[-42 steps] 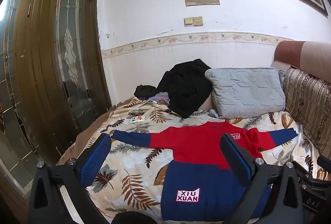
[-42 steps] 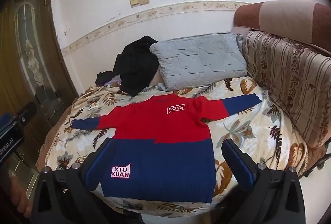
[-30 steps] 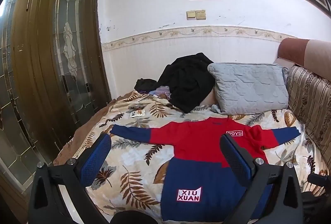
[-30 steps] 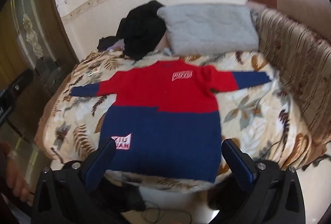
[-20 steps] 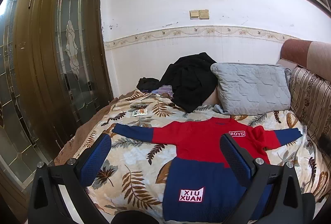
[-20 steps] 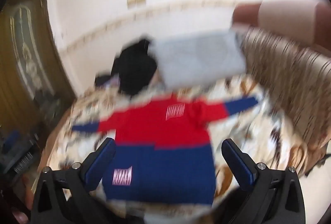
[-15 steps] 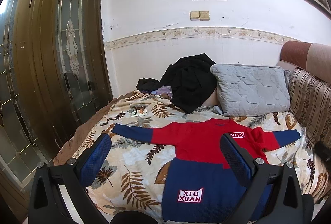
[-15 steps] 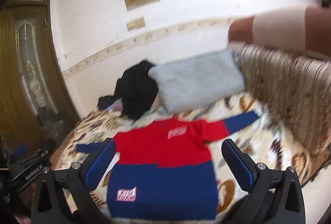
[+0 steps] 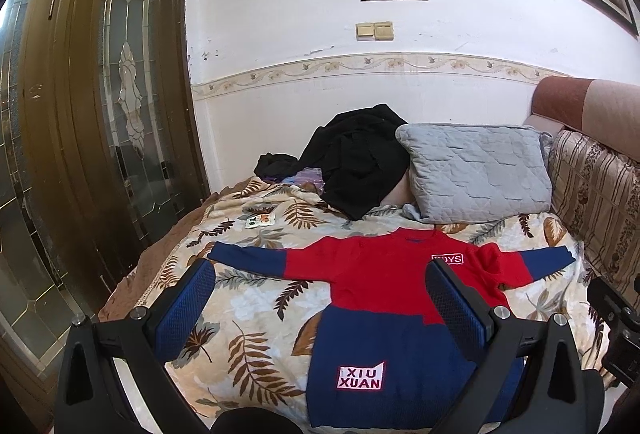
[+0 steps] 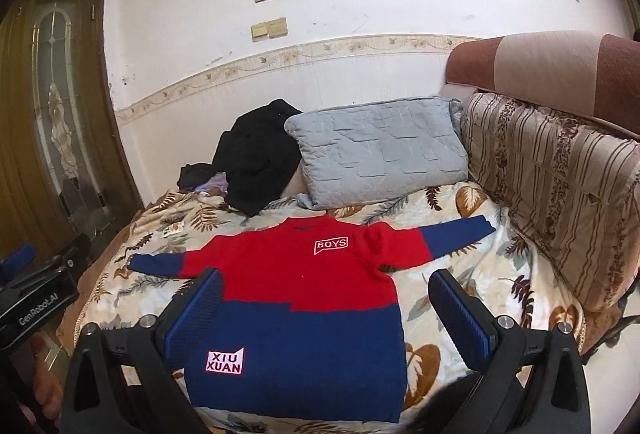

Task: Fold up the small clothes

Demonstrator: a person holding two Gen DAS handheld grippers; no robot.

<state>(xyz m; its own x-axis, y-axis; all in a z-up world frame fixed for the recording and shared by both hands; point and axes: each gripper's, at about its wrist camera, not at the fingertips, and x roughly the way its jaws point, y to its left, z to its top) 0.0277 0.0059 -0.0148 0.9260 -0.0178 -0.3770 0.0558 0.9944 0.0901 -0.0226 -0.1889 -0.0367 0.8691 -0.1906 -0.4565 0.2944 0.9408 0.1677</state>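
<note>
A small red and navy sweater (image 9: 384, 290) lies flat, face up, on the leaf-print blanket (image 9: 256, 314), both sleeves spread out sideways. It bears a "BOYS" patch and a "XIU XUAN" patch. It also shows in the right wrist view (image 10: 304, 294). My left gripper (image 9: 320, 298) is open and empty, held above the sweater's near left part. My right gripper (image 10: 324, 306) is open and empty, held above the sweater's near hem. Neither touches the cloth.
A grey quilted pillow (image 10: 380, 161) and a pile of black clothes (image 10: 256, 157) lie at the back of the bed. A striped sofa back (image 10: 560, 185) runs along the right. A wooden glass door (image 9: 80, 137) stands left. A small card (image 9: 260, 221) lies near the left sleeve.
The right gripper swung down, then up again, and now looks at the sweater from a little higher. The left gripper barely moved. The sweater lies as before.
</note>
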